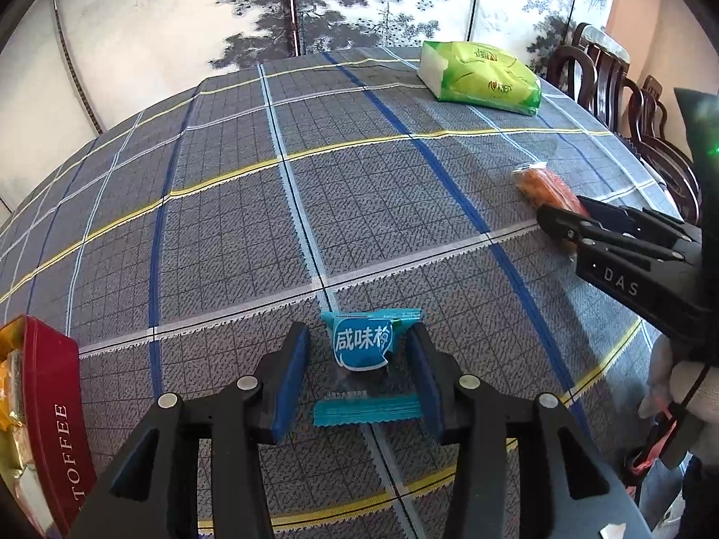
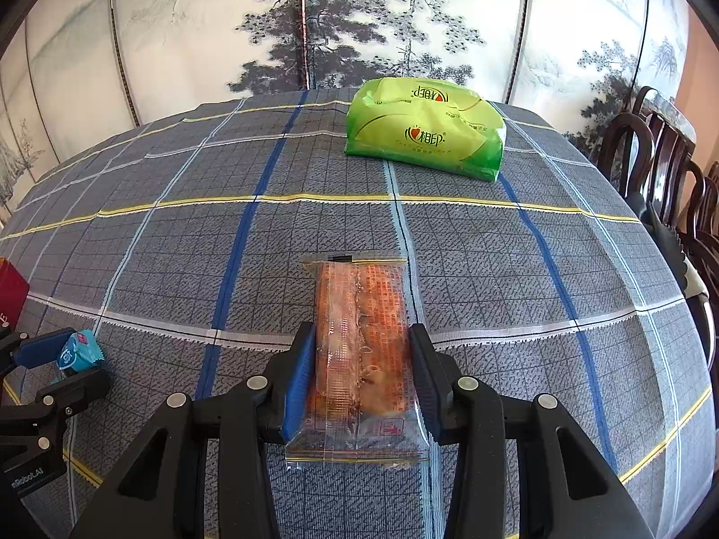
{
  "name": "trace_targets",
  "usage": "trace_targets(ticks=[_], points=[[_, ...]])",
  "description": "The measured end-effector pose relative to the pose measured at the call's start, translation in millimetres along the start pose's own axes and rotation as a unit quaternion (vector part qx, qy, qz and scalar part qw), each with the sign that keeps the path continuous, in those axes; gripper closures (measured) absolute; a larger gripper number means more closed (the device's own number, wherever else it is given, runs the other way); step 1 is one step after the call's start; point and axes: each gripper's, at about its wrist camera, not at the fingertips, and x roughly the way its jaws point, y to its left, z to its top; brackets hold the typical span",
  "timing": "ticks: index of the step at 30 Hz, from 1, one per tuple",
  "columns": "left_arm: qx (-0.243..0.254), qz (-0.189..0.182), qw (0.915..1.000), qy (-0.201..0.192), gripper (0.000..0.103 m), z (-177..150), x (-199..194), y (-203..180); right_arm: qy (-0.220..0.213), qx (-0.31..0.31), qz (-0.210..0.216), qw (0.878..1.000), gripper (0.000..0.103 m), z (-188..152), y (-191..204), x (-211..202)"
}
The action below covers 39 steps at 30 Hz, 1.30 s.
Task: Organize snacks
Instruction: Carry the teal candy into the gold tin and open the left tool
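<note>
Teal is what sits between my left gripper [image 1: 359,361]'s blue pads: a small snack packet [image 1: 366,346] lying on the checked tablecloth [image 1: 251,206]. The right pad touches the packet's edge, the left pad stands just clear, so the jaws are spread around it rather than pinching. At the left edge of this view stands a red tin [image 1: 54,404] lettered TOFFEE, with yellow-wrapped pieces inside.

My right gripper [image 2: 359,373] straddles a long clear-wrapped orange snack [image 2: 364,350], lying lengthwise along the fingers on the cloth. Both pads sit at the wrapper's sides; I think they are touching it, though I cannot tell whether they are truly squeezing.

Farther back on the table lies a green tissue pack [image 2: 427,130]. Dark wooden chairs [image 2: 651,157] stand at the right, and a painted folding screen [image 2: 314,22] with ink trees fills the background.
</note>
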Motion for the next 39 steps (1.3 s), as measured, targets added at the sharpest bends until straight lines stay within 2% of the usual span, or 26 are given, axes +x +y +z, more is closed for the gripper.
trace_targets(ticks=[6,9,15,18,25,28,39], points=[[-0.030,-0.001,0.9995,0.008,0.071,4.1,0.0,8.1,0.000,0.000,0.000,1.000,0.060,0.1,0.1,0.0],[-0.028,0.006,0.9994,0.018,0.075,7.0,1.4,9.8,0.000,0.000,0.000,1.000,0.060,0.1,0.1,0.0],[-0.023,0.007,0.9996,0.015,0.077,3.7,-1.3,11.4,0.000,0.000,-0.001,1.000,0.060,0.1,0.0,0.0],[-0.022,0.003,0.9997,0.013,0.077,1.1,-5.5,12.4,0.000,0.000,0.000,1.000,0.060,0.2,0.0,0.0],[-0.037,-0.054,0.9976,0.020,0.078,-7.1,-24.6,20.8,0.000,0.000,0.000,1.000,0.060,0.2,-0.1,-0.1],[-0.036,-0.064,0.9972,0.017,0.078,-10.6,-34.9,22.4,0.000,0.001,-0.001,1.000,0.059,0.2,0.0,-0.1],[-0.016,-0.051,0.9985,0.013,0.078,-19.6,-63.7,18.5,0.000,0.001,-0.001,1.000,0.059,0.3,-0.3,-0.1]])
